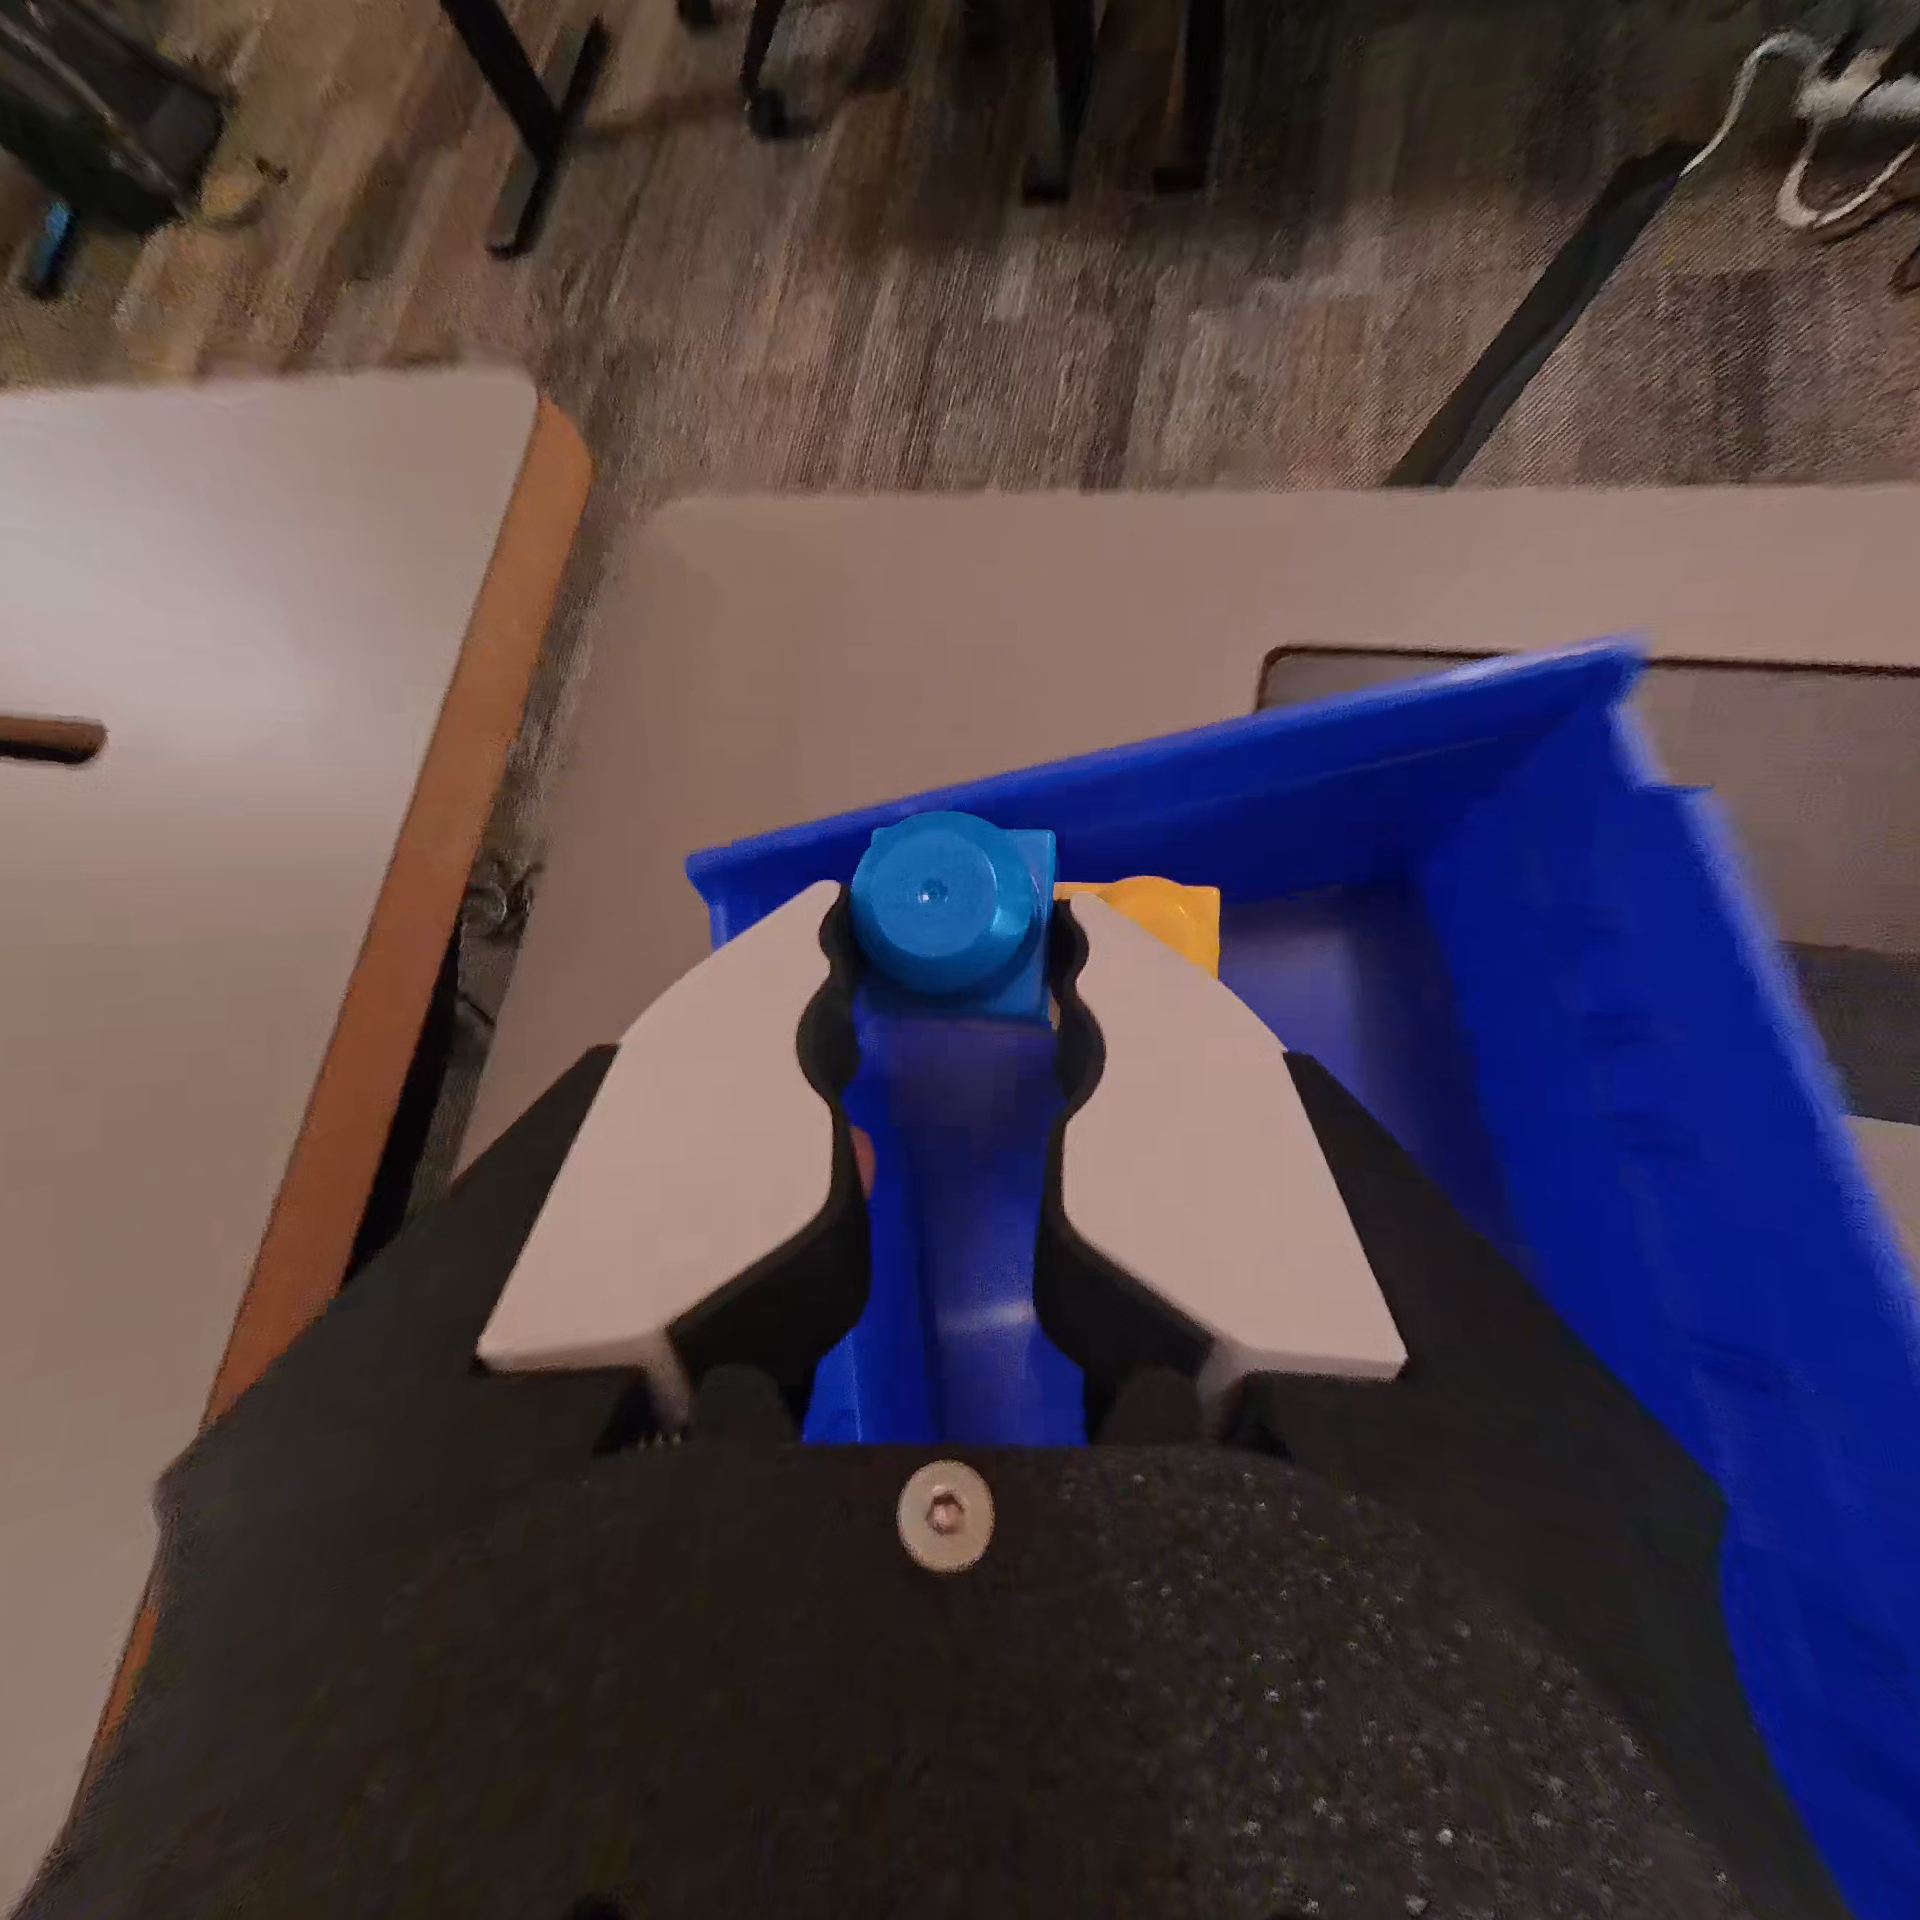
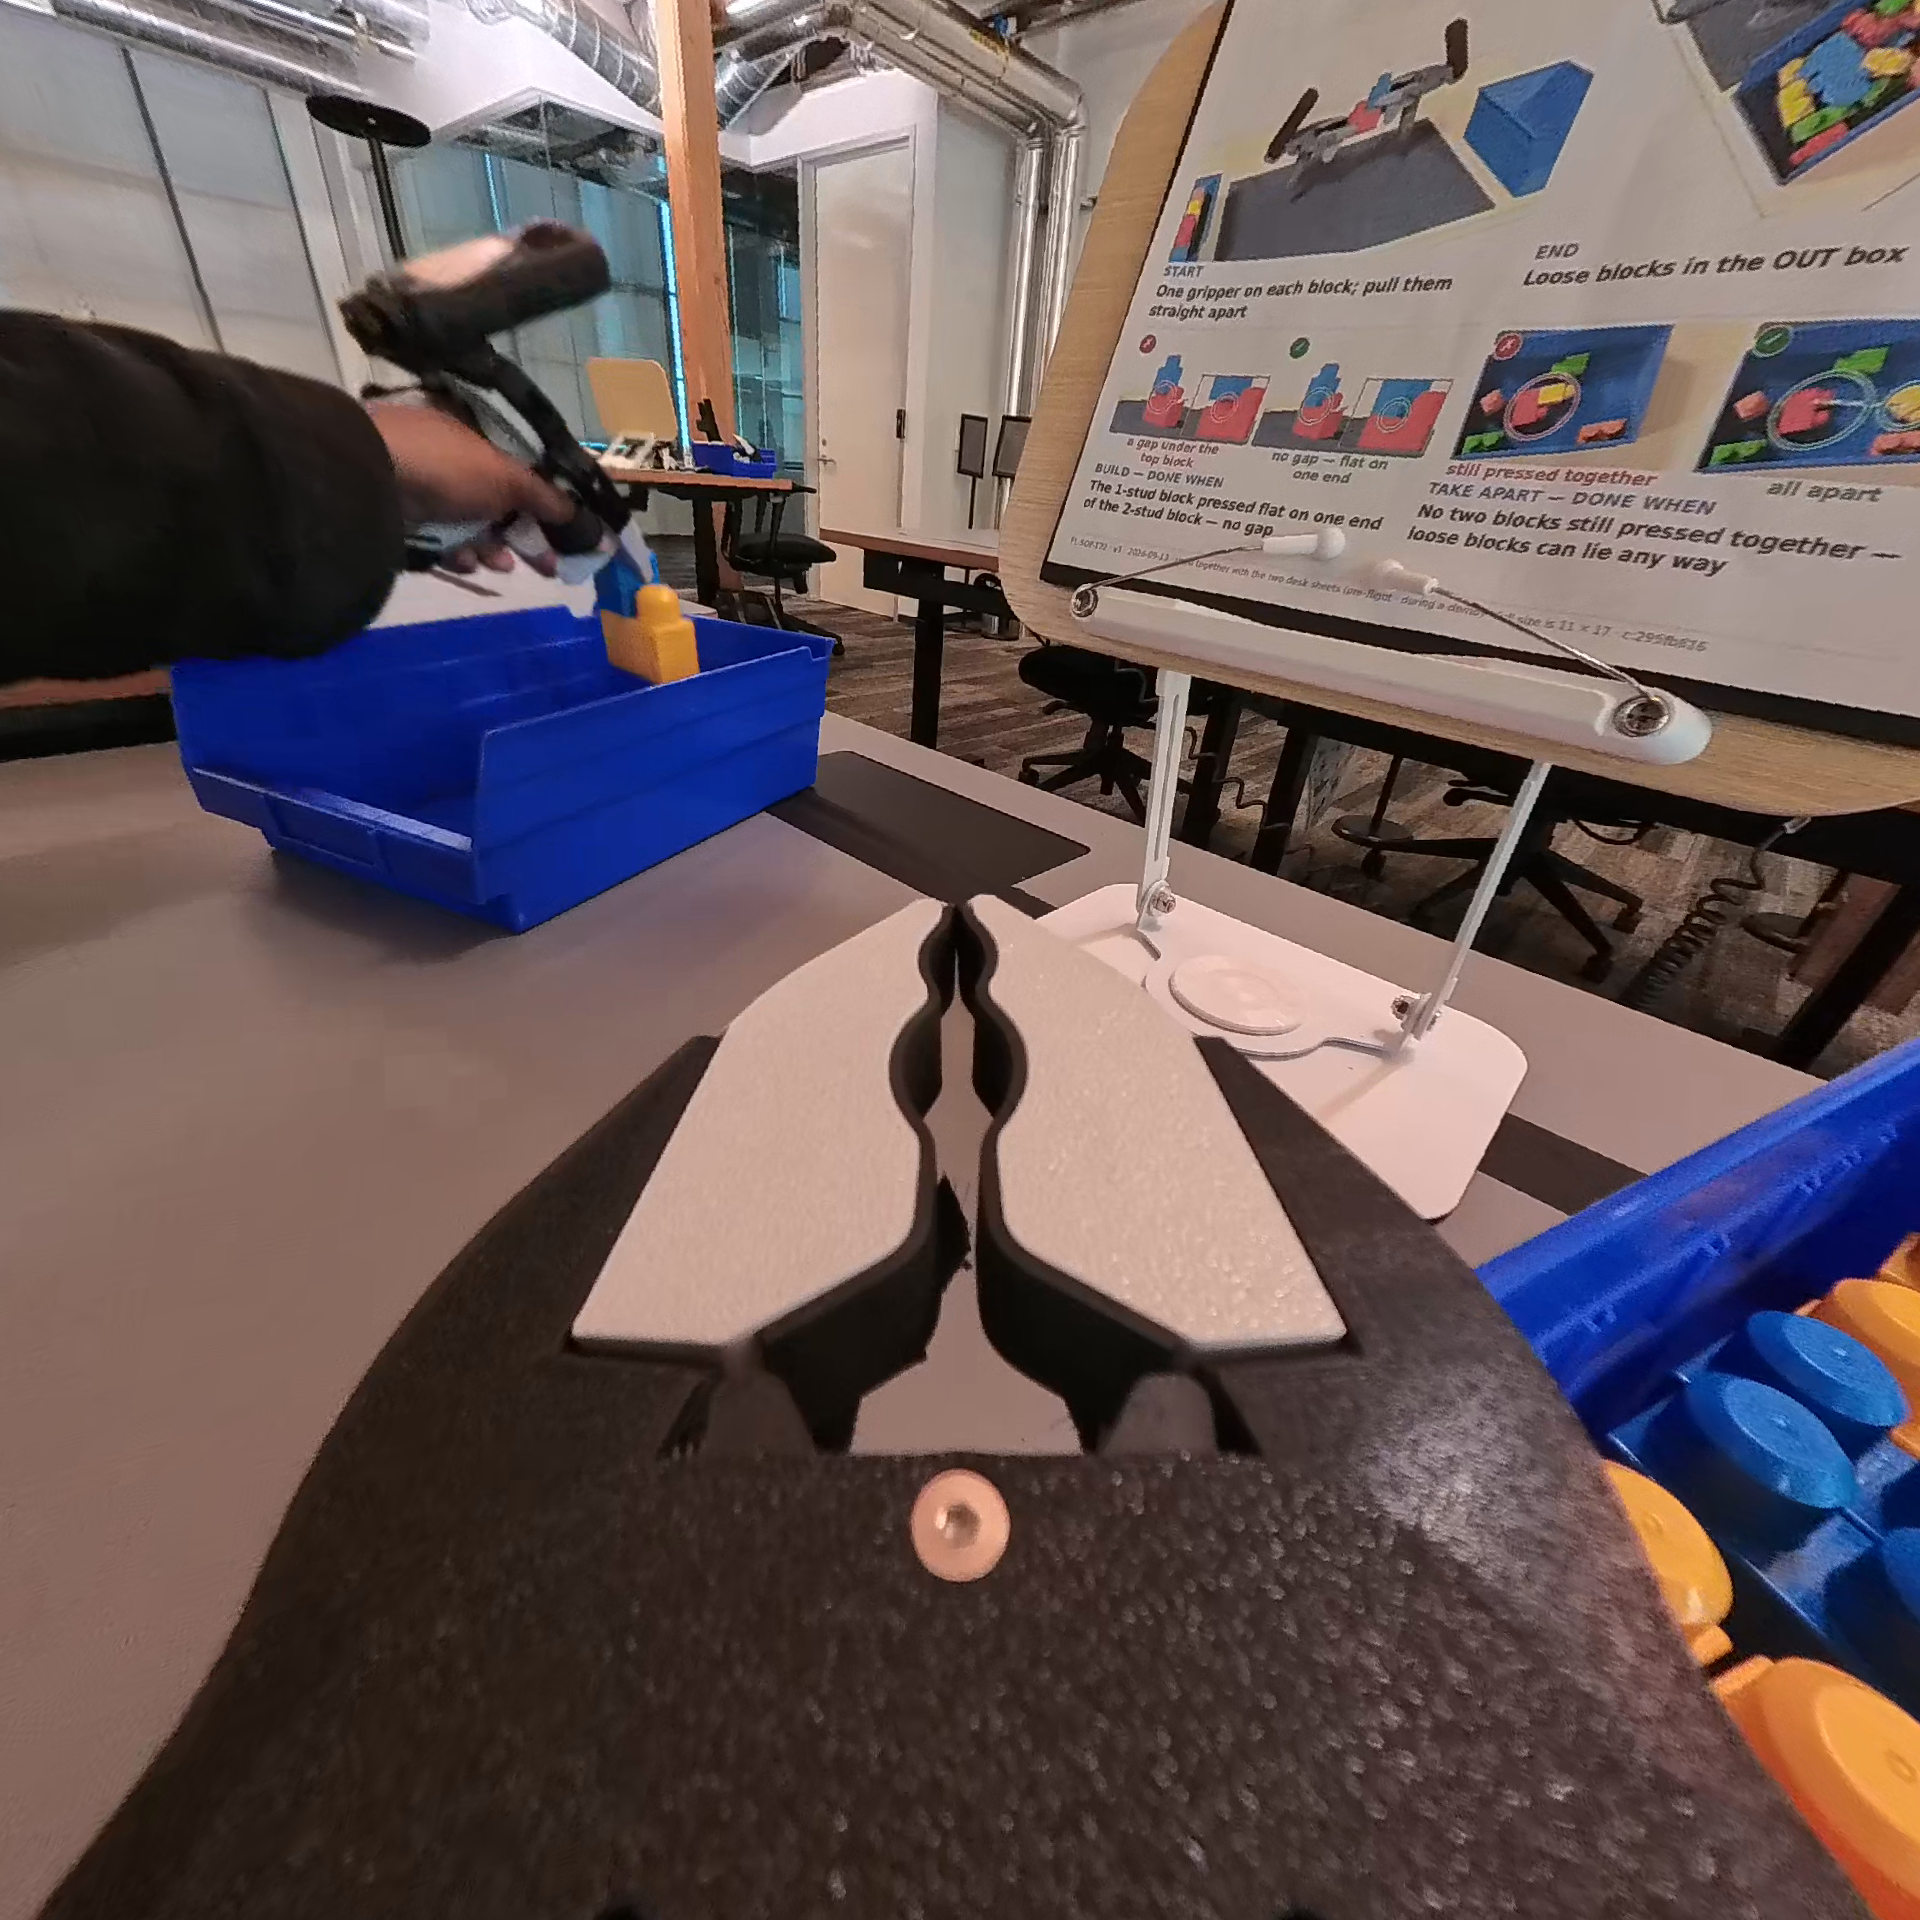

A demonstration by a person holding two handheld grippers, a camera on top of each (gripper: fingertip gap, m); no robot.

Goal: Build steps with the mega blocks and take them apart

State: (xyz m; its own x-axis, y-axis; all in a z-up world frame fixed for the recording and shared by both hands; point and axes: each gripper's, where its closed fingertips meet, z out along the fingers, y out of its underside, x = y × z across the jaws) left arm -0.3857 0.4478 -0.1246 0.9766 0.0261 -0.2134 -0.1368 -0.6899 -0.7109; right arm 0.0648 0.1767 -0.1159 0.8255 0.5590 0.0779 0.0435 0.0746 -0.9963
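My left gripper (image 1: 954,900) is shut on a blue mega block (image 1: 940,920), its pads pressing on both sides of it. A yellow block (image 1: 1164,914) is attached to the blue one. Both are inside the far corner of a blue bin (image 1: 1558,987). The right wrist view shows the same left gripper (image 2: 613,566) in a person's hand, holding the blue block (image 2: 620,587) with the yellow block (image 2: 649,634) over that bin (image 2: 499,779). The bin wall hides the yellow block's underside. My right gripper (image 2: 956,914) is shut with nothing between its pads, above the grey table (image 2: 312,1091).
A second blue bin (image 2: 1662,1226) at the lower right holds several blue (image 2: 1766,1444) and orange blocks (image 2: 1849,1766). A white stand (image 2: 1351,1060) with an instruction board rises ahead right. A dark mat (image 2: 935,831) lies beyond my right fingertips. Another table (image 1: 208,727) stands to the left. Across from one pair of fingers to the other is roughly 55 centimeters.
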